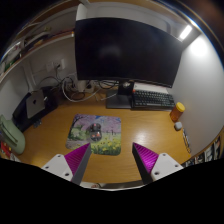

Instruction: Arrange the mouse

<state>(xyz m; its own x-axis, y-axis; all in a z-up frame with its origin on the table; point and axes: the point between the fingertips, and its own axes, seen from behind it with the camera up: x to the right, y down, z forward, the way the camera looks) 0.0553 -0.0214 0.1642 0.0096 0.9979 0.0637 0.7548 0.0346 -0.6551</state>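
Mouse pad (95,130): one, ahead of tool (111,150), fingers (75,158) apart; one keyboard (152,98), one monitor (125,50).

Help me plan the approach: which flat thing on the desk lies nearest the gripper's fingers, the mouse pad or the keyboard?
The mouse pad, with its printed picture, lies just ahead of the open gripper; the black keyboard sits farther back under the monitor.

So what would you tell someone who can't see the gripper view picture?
The open gripper hangs above a wooden desk, nothing between its fingers. Just ahead lies a picture mouse pad; beyond stand a dark monitor and a keyboard.
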